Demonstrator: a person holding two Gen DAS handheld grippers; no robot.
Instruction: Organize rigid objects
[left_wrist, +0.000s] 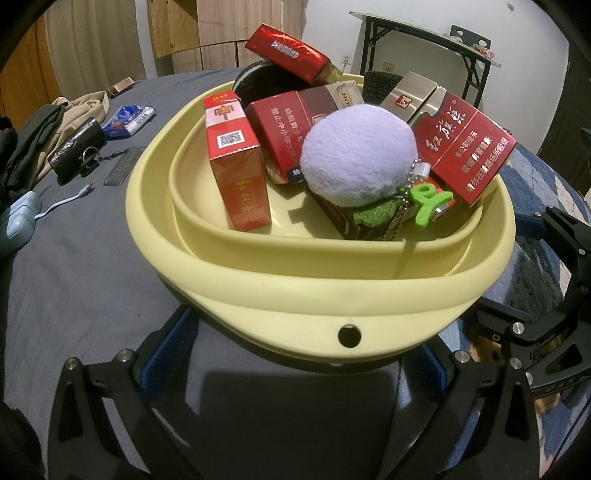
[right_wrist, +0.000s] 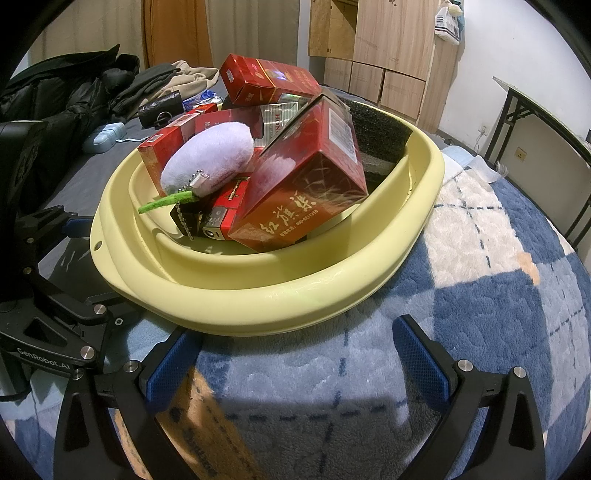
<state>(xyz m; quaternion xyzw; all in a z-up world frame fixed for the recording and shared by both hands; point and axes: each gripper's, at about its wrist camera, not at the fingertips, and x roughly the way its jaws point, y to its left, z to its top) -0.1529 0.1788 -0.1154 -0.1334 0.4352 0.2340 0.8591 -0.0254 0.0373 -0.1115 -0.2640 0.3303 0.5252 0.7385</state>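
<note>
A pale yellow basin (left_wrist: 295, 291) (right_wrist: 258, 295) sits on the bed and holds several red cigarette boxes, among them an upright one (left_wrist: 238, 162) and a large one (left_wrist: 469, 147) (right_wrist: 306, 184) leaning on the rim. A lilac plush keychain (left_wrist: 356, 158) (right_wrist: 210, 158) with green felt leaves lies on top. Black foam (right_wrist: 373, 122) sits at the basin's far side. My left gripper (left_wrist: 295, 373) is open and empty, its fingers straddling the basin's near rim. My right gripper (right_wrist: 299, 362) is open and empty just outside the rim.
A grey sheet (left_wrist: 74, 277) carries a black pouch (left_wrist: 74, 147), a blue-white packet (left_wrist: 129, 118), a cable, a pale blue charger (left_wrist: 18, 218) and clothes (right_wrist: 74, 88). A blue-white plush blanket (right_wrist: 480, 258) lies on the right. A folding table (left_wrist: 424, 40) and wardrobe (right_wrist: 388, 55) stand behind.
</note>
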